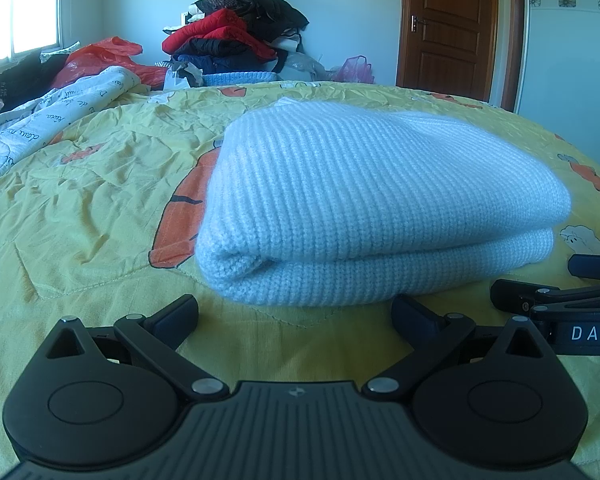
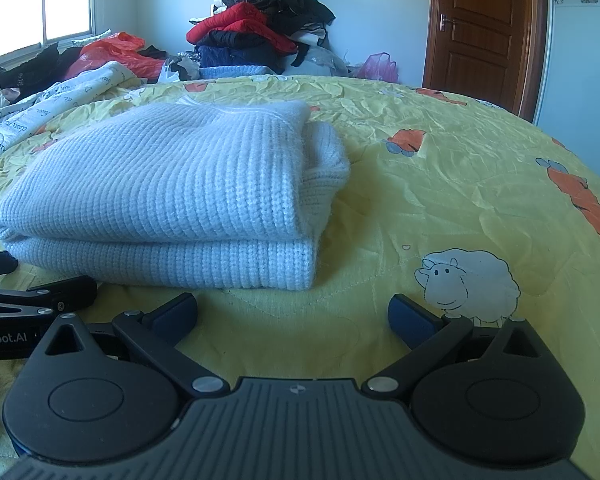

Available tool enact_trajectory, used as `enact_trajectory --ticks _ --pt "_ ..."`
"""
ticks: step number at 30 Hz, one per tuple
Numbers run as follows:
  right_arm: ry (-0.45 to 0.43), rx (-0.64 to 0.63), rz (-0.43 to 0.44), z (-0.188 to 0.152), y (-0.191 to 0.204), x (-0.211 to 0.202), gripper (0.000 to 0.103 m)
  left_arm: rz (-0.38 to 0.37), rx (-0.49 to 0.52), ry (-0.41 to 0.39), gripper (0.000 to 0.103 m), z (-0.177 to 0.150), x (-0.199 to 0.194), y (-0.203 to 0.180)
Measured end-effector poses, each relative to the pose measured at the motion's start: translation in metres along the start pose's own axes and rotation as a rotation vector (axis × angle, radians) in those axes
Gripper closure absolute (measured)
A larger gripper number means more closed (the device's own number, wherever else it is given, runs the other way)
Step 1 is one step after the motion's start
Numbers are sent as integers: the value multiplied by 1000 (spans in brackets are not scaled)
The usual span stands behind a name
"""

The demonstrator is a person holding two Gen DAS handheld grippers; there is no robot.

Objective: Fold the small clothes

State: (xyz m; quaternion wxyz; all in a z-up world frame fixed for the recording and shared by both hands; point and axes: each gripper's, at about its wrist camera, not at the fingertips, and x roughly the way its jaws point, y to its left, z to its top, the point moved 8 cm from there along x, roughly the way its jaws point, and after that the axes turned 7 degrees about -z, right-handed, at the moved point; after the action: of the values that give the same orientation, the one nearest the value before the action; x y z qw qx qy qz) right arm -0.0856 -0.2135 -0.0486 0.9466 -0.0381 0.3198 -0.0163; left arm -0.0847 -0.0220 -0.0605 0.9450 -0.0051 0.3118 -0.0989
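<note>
Currently the folded sweater (image 1: pixel 364 208) lies on the yellow quilt (image 1: pixel 80 200); left gripper (image 1: pixel 296 314) and right gripper (image 2: pixel 292 314) both wide, empty, near it.

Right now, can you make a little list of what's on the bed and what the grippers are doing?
garment: pale blue knit sweater, folded in layers
surface: yellow cartoon-print bedspread
left gripper: open, empty, just short of the sweater
right gripper: open, empty, over bare bedspread
background: clothes pile, closed wooden door
</note>
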Motion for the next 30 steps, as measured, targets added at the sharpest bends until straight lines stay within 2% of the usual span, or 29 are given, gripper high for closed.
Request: enact_trajectory --ticks 18,25,30 --pt "0 1 -1 0 0 0 1 -7 0 7 0 0 -2 -1" --pt "1 -1 2 0 3 -3 1 -3 16 41 0 -4 -10 -5" --pt "16 -2 -2 -1 4 -9 0 -12 -47 90 0 -8 -27 -5"
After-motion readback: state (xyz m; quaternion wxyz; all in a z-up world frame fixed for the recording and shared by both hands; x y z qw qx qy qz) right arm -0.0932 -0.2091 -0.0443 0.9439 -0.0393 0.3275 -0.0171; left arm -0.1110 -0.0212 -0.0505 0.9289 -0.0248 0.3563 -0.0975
